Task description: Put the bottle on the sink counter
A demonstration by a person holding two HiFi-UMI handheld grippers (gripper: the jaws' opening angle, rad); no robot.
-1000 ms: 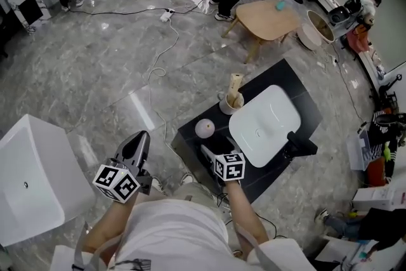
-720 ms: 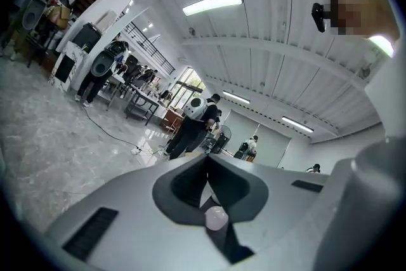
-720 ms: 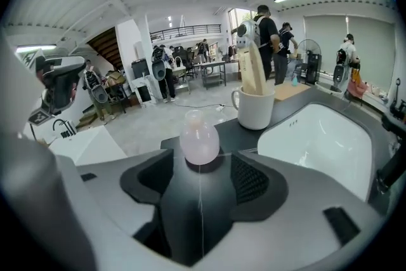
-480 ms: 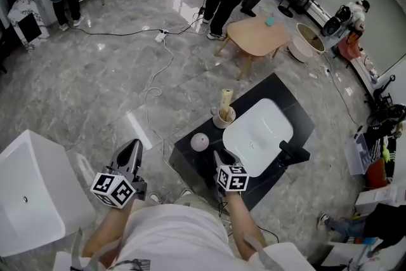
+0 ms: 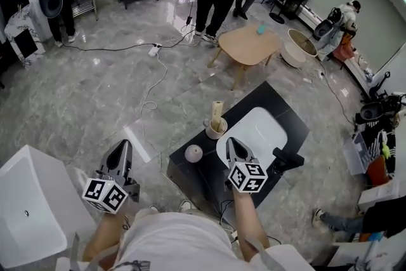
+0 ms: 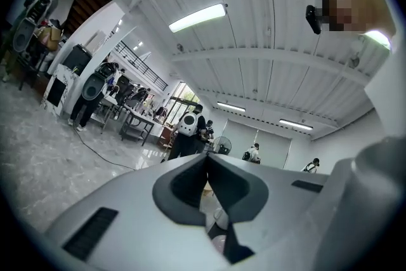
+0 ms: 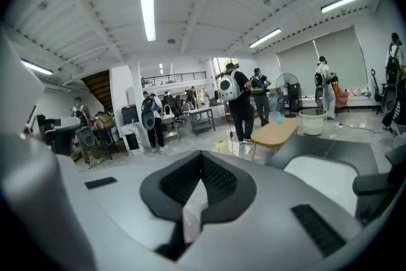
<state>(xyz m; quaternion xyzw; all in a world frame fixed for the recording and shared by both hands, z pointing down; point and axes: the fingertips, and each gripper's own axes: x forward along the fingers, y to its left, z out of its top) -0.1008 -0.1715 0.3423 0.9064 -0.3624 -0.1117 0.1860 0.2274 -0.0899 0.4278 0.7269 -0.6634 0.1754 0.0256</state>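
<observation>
**Head view.** Left claw [image 5: 122,144]: jaws together, nothing in them, over bare floor. Right claw [image 5: 229,140]: jaws have just been closing and now meet at a point, with nothing between them. It hangs above the black sink counter [image 5: 282,108], tip over the near edge of the white basin [image 5: 260,130]. The bottle [image 5: 193,153], white and round from above, stands on the sink counter just left of the right claw's tip and apart from it. It lies between the two claws, much nearer the right one. Ahead and left of the right claw's tip, a cup [image 5: 216,130] holds a pale upright roll at the basin's corner. Right of that claw's marker cube is a black tap [image 5: 287,158]. Far ahead of it is a wooden table [image 5: 248,44].

**Left gripper view.** Left claw [image 6: 207,155]: jaws touch at the tips, empty. The gap below the tips shows pale shapes, too blurred to name. Far beyond the tip stands a person with a backpack [image 6: 188,127].

**Right gripper view.** Right claw [image 7: 202,154]: tips pressed together, empty. A pale strip shows in the gap under them; I cannot tell what it is. Right of the tips, the basin [image 7: 320,178] sits in the sink counter [image 7: 336,148], with the tap [image 7: 377,186] at the far right. Ahead and right of the tip is the wooden table [image 7: 279,132], with the person with a backpack [image 7: 236,98] beyond it.
</observation>
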